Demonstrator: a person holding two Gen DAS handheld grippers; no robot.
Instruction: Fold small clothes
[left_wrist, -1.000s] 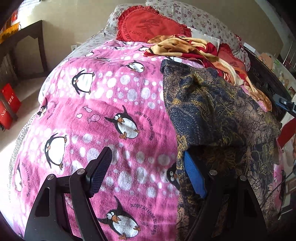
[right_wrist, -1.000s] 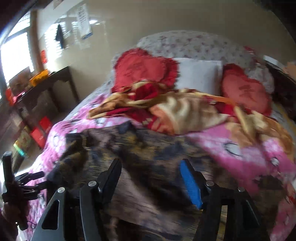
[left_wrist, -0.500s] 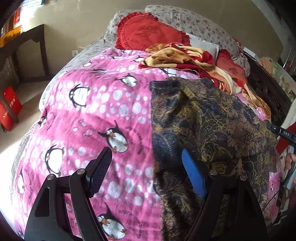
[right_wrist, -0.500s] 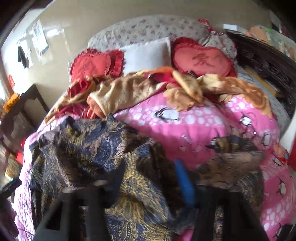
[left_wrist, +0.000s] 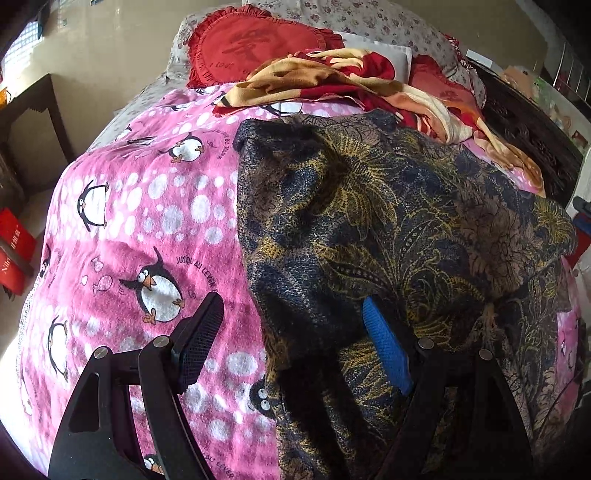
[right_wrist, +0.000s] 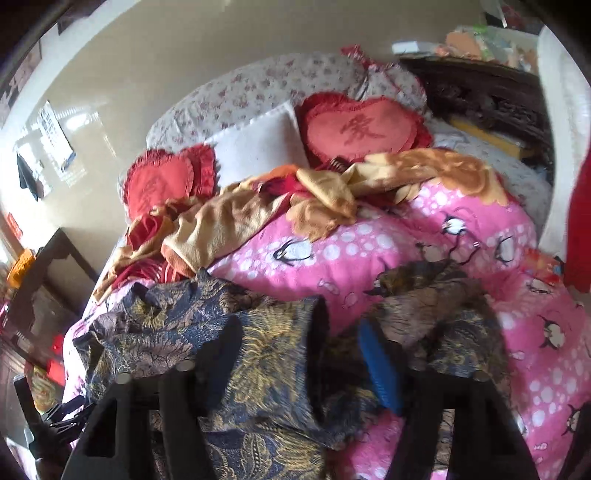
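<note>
Pink fleece, printed with penguins and white dots, covers the bed (left_wrist: 147, 206) and fills the left half of our left-wrist view; it lies bare from the bed's left edge as far as the garment. Beyond that edge we see floor, a dark side table (left_wrist: 33, 118) and a red box (left_wrist: 14, 251) whose white lettering we cannot read. On the penguin blanket (left_wrist: 122, 236) we read "JUSQU'AU LEVER" beside a penguin. Our left gripper (left_wrist: 291, 339) hangs above the spot where the garment's left edge meets the pink, jaws apart, nothing between them. The dark floral garment (left_wrist: 388, 221), navy with gold and brown leaves, lies spread and rumpled over the right half of the bed, reaching its near edge. Behind it sit a crumpled red-and-gold blanket (left_wrist: 332, 81) and a red heart cushion (left_wrist: 251, 44) with a Chinese character and "I LOVE". In the right-wrist view, our right gripper (right_wrist: 299, 354) is blurred over the garment's bunched folds; its jaws have just been opening, and cloth lies between them unpinched. Bare pink shows to its right.
</note>
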